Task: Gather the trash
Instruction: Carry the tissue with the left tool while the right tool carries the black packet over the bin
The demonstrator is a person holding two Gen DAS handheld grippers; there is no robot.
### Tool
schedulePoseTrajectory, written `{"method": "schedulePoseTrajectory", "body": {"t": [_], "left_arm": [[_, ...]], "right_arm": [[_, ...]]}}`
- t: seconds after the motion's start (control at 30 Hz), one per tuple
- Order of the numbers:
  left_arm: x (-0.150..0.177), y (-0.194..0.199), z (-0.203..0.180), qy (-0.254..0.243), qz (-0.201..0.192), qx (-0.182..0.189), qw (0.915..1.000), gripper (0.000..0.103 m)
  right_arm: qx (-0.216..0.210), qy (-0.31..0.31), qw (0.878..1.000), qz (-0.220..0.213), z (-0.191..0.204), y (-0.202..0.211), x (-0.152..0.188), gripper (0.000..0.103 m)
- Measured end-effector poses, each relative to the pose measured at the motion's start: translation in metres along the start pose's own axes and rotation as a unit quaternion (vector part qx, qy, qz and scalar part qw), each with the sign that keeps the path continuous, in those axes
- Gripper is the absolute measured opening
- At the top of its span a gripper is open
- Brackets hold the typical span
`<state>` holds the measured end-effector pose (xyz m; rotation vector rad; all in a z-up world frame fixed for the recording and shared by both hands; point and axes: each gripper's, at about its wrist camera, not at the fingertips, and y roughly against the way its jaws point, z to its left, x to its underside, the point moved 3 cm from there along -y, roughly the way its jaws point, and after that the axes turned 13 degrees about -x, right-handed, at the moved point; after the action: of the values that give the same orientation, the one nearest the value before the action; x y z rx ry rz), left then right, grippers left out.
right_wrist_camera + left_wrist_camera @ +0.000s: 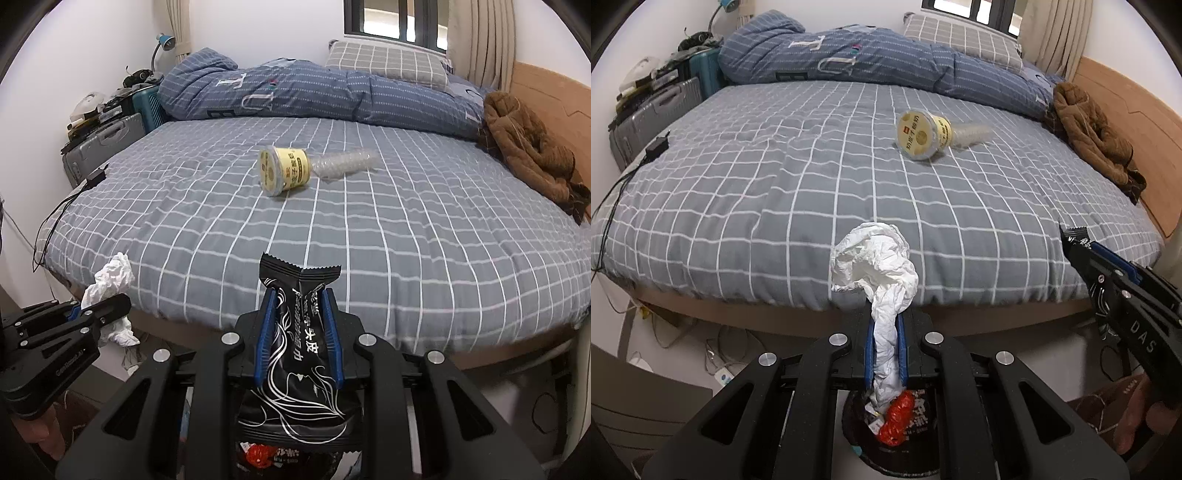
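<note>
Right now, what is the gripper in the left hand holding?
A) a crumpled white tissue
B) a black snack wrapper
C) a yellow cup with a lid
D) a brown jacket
A: the left gripper has its blue-padded fingers shut on the crumpled white tissue, while the yellow lidded cup lies on the grey checked bed sheet and the black snack wrapper is in the right gripper.

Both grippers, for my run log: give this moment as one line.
left gripper: shut on crumpled tissue | right gripper: shut on black wrapper | bin: below both | yellow cup: on bed
</note>
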<state>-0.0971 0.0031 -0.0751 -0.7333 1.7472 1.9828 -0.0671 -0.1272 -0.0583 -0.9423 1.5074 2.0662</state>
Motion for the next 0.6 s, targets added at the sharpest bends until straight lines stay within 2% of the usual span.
{"method": "schedulePoseTrajectory", "body": {"t": [0.6], "left_arm": [[0.059, 0.013, 0.006, 0.006, 0.045, 0.002, 0.9990, 0.009]], "right_arm": [[0.000, -0.018, 0.999, 0.038, 0.015, 0.018, 0.054, 0.025]]}}
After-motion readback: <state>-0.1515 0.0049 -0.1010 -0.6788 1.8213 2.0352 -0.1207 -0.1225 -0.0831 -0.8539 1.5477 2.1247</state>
